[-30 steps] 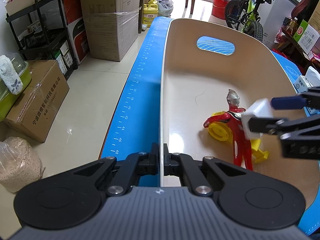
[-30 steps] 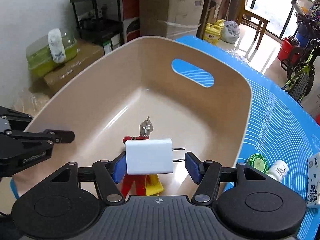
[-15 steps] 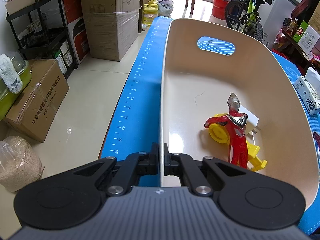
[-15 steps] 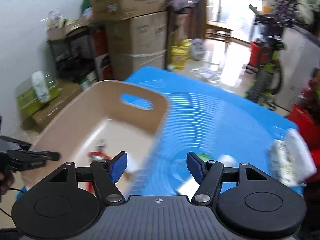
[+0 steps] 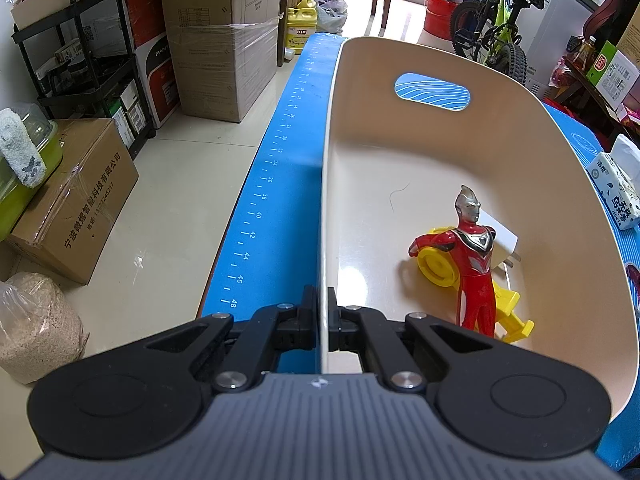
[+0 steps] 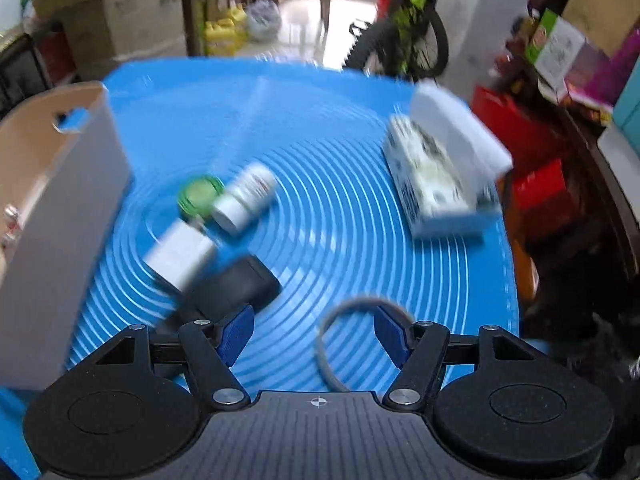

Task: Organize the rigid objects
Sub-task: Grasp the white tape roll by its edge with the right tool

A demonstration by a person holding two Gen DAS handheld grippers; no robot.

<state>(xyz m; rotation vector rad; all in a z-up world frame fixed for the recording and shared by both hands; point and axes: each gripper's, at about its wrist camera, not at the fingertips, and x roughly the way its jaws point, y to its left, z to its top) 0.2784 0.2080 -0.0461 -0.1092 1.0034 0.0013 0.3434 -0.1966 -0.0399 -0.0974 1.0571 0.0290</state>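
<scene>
My left gripper [image 5: 323, 320] is shut on the near rim of the beige bin [image 5: 325, 184]. Inside the bin lie a red and silver figure [image 5: 474, 256], a yellow toy [image 5: 436, 266] and a white charger [image 5: 498, 240]. My right gripper [image 6: 314, 334] is open and empty above the blue mat [image 6: 320, 152]. Ahead of it on the mat lie a white charger [image 6: 180, 256], a black box [image 6: 232, 288], a white bottle [image 6: 244, 198], a green tin [image 6: 198, 196] and a grey ring [image 6: 340, 320]. The bin's outer wall [image 6: 52, 200] stands at the left.
A tissue pack [image 6: 436, 180] lies at the mat's right side, also in the left wrist view [image 5: 616, 188]. Cardboard boxes [image 5: 224, 36], a black shelf [image 5: 80, 60] and a bicycle [image 5: 496, 28] stand on the floor beyond the table edge.
My right gripper let the white charger go into the bin, then swung right out of the bin to over the mat's loose objects. The left gripper has kept its hold on the rim.
</scene>
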